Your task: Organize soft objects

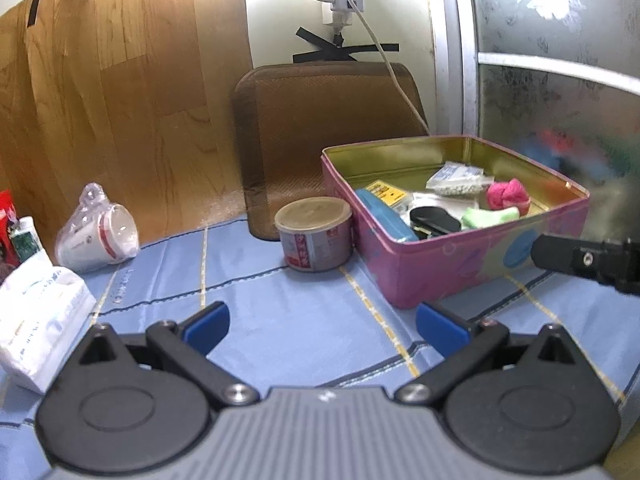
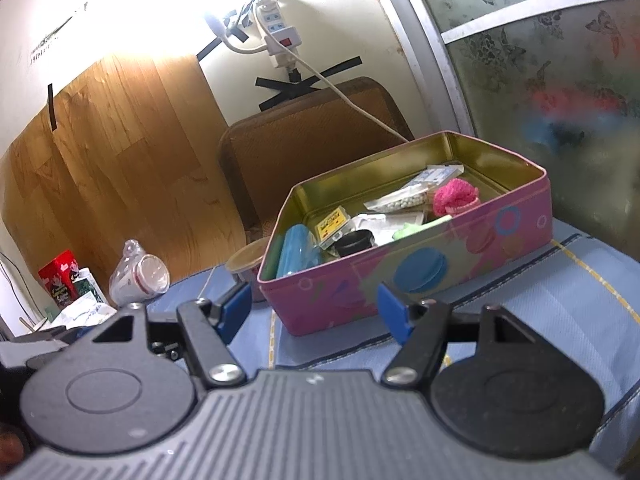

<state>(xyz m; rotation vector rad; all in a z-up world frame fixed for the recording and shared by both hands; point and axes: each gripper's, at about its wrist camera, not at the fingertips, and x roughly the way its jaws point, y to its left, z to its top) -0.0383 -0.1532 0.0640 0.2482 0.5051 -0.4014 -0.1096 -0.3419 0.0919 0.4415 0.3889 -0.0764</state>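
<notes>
Left gripper (image 1: 322, 326): fingers spread wide with nothing between them, low over the blue cloth (image 1: 280, 320).
Right gripper (image 2: 314, 312): fingers apart and empty, aimed at the near wall of the tin.
Pink tin (image 1: 440, 268): open, sits on the cloth ahead and to the right of the left gripper; directly in front of the right gripper (image 2: 460, 264).
Pink yarn ball (image 1: 508, 196): inside the tin toward its far right side, well apart from both grippers (image 2: 454, 196).
Green soft piece (image 1: 490, 216): in the tin just beside the yarn, near the front wall; possibly a sponge or cloth, too small to tell.
Other tin contents: blue case (image 1: 386, 214), black round item (image 1: 434, 218), bag of white beads (image 1: 460, 184).
Round lidded can (image 1: 314, 234): touching or just beside the tin's left corner.
Bagged cup (image 1: 98, 236): on its side, far left.
</notes>
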